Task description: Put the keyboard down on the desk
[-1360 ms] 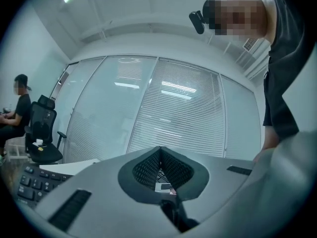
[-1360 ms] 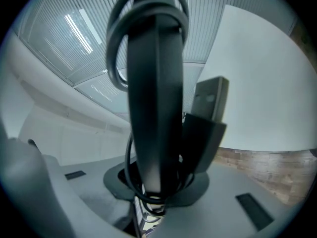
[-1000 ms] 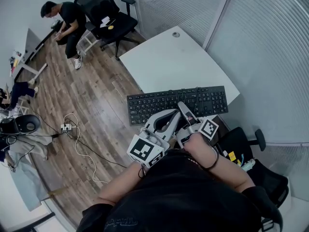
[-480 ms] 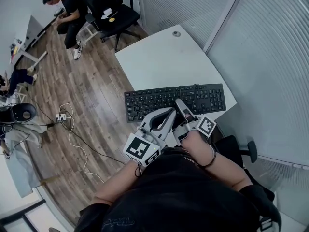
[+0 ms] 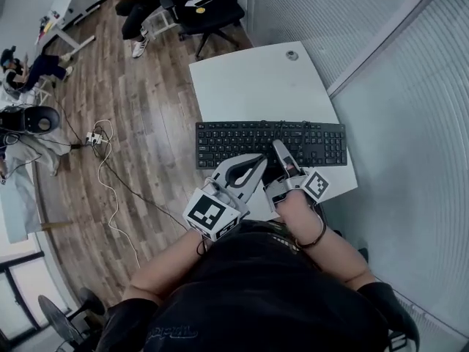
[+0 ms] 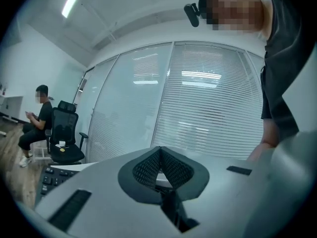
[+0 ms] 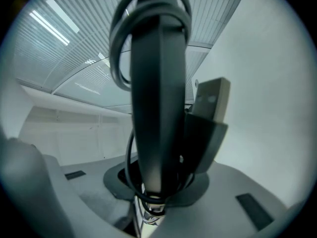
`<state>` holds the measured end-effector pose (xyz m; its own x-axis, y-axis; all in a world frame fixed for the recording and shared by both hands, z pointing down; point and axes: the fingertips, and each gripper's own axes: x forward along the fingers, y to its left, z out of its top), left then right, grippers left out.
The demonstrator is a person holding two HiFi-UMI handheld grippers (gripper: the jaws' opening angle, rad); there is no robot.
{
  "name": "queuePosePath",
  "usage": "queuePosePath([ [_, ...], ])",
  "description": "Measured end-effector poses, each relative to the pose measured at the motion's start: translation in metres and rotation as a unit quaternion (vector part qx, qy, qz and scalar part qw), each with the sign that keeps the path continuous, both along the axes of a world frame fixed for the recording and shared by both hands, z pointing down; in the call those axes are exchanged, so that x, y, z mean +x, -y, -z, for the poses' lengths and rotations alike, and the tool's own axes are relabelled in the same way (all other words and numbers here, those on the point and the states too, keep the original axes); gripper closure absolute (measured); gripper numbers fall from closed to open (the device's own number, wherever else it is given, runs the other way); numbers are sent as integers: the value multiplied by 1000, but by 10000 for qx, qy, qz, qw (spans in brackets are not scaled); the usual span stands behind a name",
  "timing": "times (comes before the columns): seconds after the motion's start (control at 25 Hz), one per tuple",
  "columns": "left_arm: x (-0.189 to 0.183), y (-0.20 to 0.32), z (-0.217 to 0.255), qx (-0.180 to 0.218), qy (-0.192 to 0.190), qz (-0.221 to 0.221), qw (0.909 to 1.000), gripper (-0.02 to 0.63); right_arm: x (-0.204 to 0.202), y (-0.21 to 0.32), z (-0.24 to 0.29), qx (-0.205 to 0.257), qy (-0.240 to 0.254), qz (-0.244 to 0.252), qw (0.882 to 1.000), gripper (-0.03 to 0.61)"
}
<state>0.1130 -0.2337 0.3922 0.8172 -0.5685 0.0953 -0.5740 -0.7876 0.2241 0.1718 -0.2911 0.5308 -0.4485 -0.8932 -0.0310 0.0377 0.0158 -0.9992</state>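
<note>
Right gripper [image 5: 280, 155] clamps the keyboard's [image 5: 242, 144] near edge, centre frame; left gripper [image 5: 258, 161] closed, empty. Single-sided grip may tilt it off the white desk's [image 5: 249, 86] left edge.

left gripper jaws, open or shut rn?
Shut, and empty. In the left gripper view, the left gripper's two mesh pads meet at their tips, with nothing between them.

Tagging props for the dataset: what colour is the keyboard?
The keyboard is black, keys and frame alike; the head view shows it best.
</note>
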Motion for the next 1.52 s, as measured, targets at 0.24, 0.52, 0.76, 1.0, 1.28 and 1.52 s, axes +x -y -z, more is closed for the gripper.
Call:
queuePosePath([
  [0.24,-7,9,-29,-143,203,344,9991,598,5,16,-34,-182,-62,189,9996,471],
  [0.52,-11,33,-55,-259,362,296,9986,598,17,36,-72,-390,-219,74,9990,471],
  [0.76,-12,47,-76,-421,451,55,9981,598,19,48,-99,-535,-307,-3,9981,471],
  [1.0,-8,49,-108,-612,521,-115,9967,597,24,49,-133,-762,-348,-50,9965,471],
  [1.28,-9,53,-137,-892,647,-117,9938,598,32,51,-166,-1014,-569,-82,9932,471],
  [1.52,-9,56,-153,-1175,669,-20,9908,597,34,57,-193,-1241,-559,-136,9906,471],
])
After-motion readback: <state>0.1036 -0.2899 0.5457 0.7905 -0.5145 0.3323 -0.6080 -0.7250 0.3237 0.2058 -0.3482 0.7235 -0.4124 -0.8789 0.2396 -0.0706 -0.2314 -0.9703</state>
